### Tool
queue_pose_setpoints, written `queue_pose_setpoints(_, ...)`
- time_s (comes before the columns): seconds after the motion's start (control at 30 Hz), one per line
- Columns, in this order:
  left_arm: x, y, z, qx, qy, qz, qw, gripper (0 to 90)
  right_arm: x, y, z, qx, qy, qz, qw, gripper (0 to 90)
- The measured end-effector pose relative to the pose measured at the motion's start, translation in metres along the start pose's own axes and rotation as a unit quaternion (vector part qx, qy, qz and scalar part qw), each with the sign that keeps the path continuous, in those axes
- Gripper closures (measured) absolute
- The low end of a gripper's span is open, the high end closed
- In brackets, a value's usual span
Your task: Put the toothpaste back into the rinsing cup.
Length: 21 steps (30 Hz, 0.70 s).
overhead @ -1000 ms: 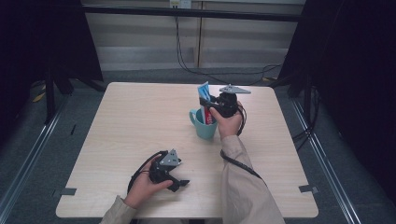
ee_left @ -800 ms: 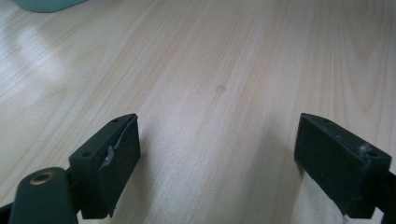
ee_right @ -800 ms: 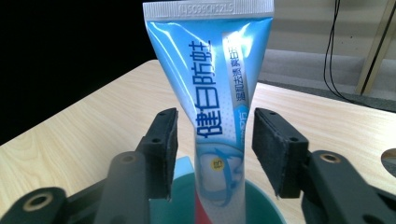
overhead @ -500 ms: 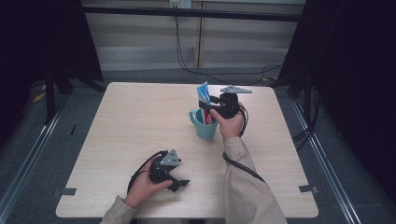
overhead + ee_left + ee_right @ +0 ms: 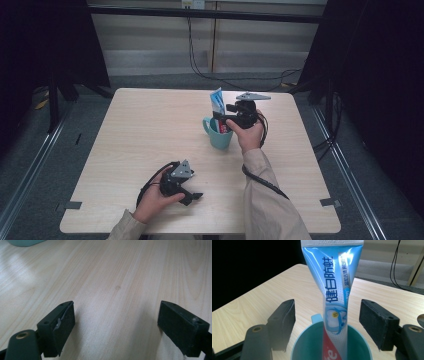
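At table centre, we hold the right gripper (image 5: 325,322) w/ jaws spread either side of a toothpaste tube (image 5: 335,290) standing in the teal mug (image 5: 218,134), prob. lined up to grasp, while our left gripper (image 5: 116,327) rests open, empty, near edge.

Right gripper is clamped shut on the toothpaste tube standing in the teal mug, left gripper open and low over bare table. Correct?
Not quite: the right gripper is open, its jaws either side of the toothpaste tube without touching, per the right gripper view. The teal mug and left gripper are as stated.

Overhead plus tool cameras — sharing table (image 5: 125,145).
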<state>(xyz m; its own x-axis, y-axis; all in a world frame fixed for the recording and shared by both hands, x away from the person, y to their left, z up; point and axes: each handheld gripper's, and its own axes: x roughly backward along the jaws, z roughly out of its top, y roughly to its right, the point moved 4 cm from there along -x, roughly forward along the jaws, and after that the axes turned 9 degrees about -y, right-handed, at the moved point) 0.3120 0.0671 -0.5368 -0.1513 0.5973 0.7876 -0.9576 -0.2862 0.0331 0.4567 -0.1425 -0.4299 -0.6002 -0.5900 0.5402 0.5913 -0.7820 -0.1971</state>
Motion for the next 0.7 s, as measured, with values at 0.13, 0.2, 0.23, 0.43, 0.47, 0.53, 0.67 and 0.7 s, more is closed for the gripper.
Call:
queue_pose_setpoints(0.13, 0.000, 0.000, 0.000, 0.000, 0.000, 0.000, 1.0000, 14.2, 0.003, -0.001, -0.001, -0.003, -0.003, 0.000, 1.0000, 26.7)
queue_pose_setpoints(0.2, 0.000, 0.000, 0.000, 0.000, 0.000, 0.000, 1.0000, 14.2, 0.005, -0.002, -0.001, -0.003, -0.005, 0.001, 1.0000, 26.1)
queue_pose_setpoints(0.23, 0.000, 0.000, 0.000, 0.000, 0.000, 0.000, 1.0000, 14.2, 0.006, -0.002, -0.001, -0.001, -0.005, -0.001, 1.0000, 26.0)
queue_pose_setpoints(0.43, 0.000, 0.000, 0.000, 0.000, 0.000, 0.000, 1.0000, 14.2, 0.012, 0.000, -0.003, -0.001, -0.012, -0.001, 0.9999, 21.8)
queue_pose_setpoints(0.47, 0.000, 0.000, 0.000, 0.000, 0.001, 0.000, 1.0000, 14.2, 0.014, 0.000, -0.003, -0.002, -0.013, 0.000, 0.9999, 21.3)
queue_pose_setpoints(0.53, 0.000, 0.000, 0.000, 0.000, 0.000, 0.000, 1.0000, 14.1, 0.017, 0.000, -0.003, -0.004, -0.012, 0.002, 0.9999, 21.2)
queue_pose_setpoints(0.67, 0.000, 0.000, 0.000, 0.000, 0.000, 0.000, 1.0000, 14.1, 0.023, 0.000, -0.004, -0.002, -0.015, 0.002, 0.9999, 20.6)
queue_pose_setpoints(0.7, 0.000, 0.000, 0.000, 0.000, 0.000, 0.000, 1.0000, 14.1, 0.023, 0.000, -0.004, -0.002, -0.015, 0.002, 0.9999, 20.6)
